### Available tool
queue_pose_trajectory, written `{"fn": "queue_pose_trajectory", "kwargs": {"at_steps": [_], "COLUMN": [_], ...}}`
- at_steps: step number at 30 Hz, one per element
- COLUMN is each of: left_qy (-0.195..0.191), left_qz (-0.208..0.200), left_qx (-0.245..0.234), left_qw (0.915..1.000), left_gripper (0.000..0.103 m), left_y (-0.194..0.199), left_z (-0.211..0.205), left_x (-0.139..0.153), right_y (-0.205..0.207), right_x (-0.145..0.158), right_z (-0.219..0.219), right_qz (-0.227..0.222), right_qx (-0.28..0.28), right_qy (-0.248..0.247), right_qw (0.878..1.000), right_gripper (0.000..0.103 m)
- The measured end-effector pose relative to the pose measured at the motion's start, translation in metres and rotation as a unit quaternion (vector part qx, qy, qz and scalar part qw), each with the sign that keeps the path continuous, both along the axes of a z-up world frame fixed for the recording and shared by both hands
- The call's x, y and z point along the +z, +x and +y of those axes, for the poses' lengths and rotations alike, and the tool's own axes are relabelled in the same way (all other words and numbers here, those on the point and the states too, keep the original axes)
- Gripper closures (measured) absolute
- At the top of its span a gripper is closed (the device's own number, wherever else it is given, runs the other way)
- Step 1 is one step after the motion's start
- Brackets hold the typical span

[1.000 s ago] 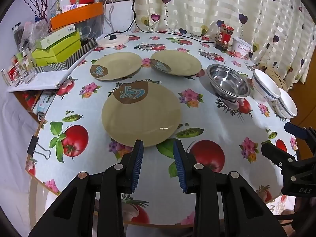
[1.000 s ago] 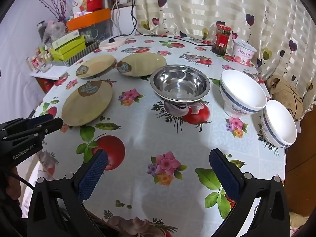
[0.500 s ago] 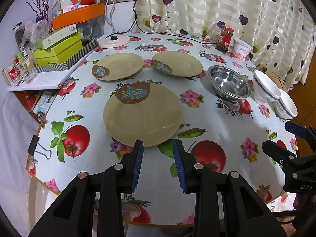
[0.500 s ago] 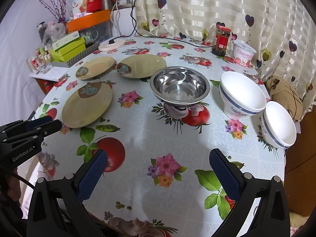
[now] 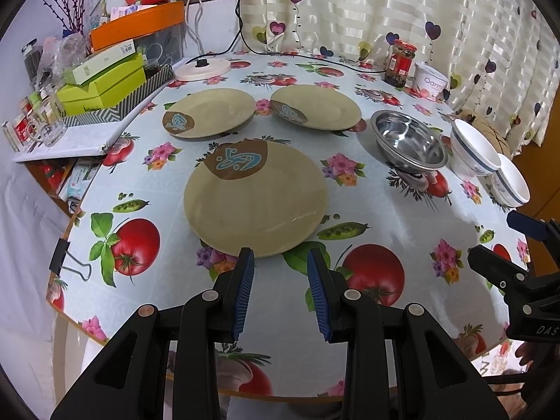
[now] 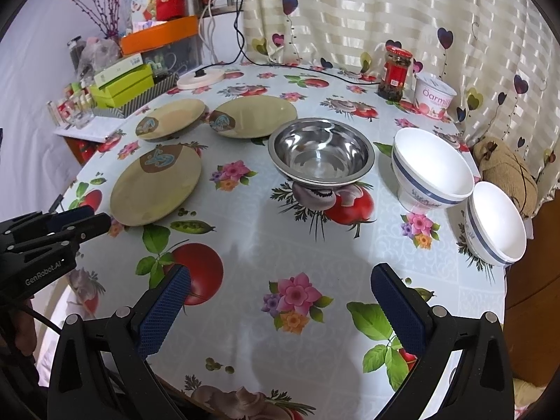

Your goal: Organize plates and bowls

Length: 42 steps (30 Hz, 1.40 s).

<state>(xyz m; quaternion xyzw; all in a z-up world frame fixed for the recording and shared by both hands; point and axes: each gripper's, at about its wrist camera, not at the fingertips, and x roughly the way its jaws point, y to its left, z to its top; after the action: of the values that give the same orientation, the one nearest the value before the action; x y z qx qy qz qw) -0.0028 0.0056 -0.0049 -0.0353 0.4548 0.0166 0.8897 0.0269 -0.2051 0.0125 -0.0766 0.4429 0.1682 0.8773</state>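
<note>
Floral oilcloth covers the round table [image 5: 392, 318]. Left gripper [image 5: 280, 266] hovers with jaws partly parted and empty; the near plate [image 5: 255, 199] lies flat directly ahead, its rim just beyond the fingertips. Right gripper [image 6: 280, 297] is spread wide and empty; the steel bowl [image 6: 320, 154] sits well ahead, two white bowls [image 6: 432, 171] ahead-right. The left gripper is judged nearer the plate.
</note>
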Motion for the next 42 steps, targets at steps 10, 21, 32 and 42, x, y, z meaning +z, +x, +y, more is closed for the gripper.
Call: {"fn": "queue_pose_trajectory", "kwargs": {"at_steps": [10, 21, 32, 42], "left_qy": [-0.012, -0.017, -0.017, -0.015], "left_qz": [-0.001, -0.002, 0.000, 0.000], "left_qx": [0.006, 0.007, 0.006, 0.004], "left_qw": [0.9999, 0.9998, 0.9998, 0.9999], "left_gripper": [0.070, 0.070, 0.070, 0.070], "left_y": [0.0009, 0.0017, 0.0025, 0.0027], "left_z": [0.0042, 0.0042, 0.0041, 0.0025], "left_x": [0.0012, -0.0004, -0.0012, -0.0016], "right_y": [0.0008, 0.0015, 0.0021, 0.0022], "right_x": [-0.0021, -0.0043, -0.0062, -0.0076], "right_z": [-0.0002, 0.0002, 0.0006, 0.0003], "right_qz": [0.000, 0.004, 0.006, 0.007], "right_qx": [-0.001, 0.001, 0.003, 0.003], "right_qy": [-0.003, -0.005, -0.004, -0.004], "right_qw": [1.000, 1.000, 1.000, 1.000], "right_gripper": [0.000, 0.000, 0.000, 0.000]}}
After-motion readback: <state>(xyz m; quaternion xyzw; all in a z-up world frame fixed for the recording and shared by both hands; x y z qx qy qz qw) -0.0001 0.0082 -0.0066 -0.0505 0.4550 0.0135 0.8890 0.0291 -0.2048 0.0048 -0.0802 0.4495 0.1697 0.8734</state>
